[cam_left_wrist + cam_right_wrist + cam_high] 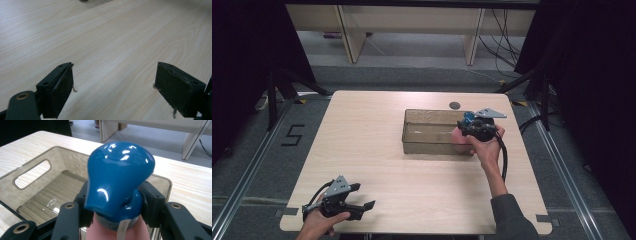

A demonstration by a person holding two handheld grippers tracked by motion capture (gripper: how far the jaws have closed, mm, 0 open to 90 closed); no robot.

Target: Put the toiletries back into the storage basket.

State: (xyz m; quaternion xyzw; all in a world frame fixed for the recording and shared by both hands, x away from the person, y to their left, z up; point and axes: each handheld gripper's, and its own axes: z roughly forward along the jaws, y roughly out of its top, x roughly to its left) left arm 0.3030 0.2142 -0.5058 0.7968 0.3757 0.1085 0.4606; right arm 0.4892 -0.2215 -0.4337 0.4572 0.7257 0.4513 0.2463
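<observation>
On the light wood worktop (377,165) stands a clear, brownish plastic bin (432,131) with cut-out handle slots in its end walls, right of the middle. The right gripper (469,126) is at the bin's right end, and its 2 jaws are clamped on a pink bottle (117,231) with a glossy blue cap (120,177), gripping it at the neck just under the cap. In the right gripper view the bottle sits over the bin's near rim, with the bin's ribbed floor beyond it. A white label tag hangs at the bottle's neck. The left gripper (362,196) rests at the near left corner of the worktop, held in the person's left hand (319,222), its jaws spread wide with bare wood between them, well apart from the bin.
</observation>
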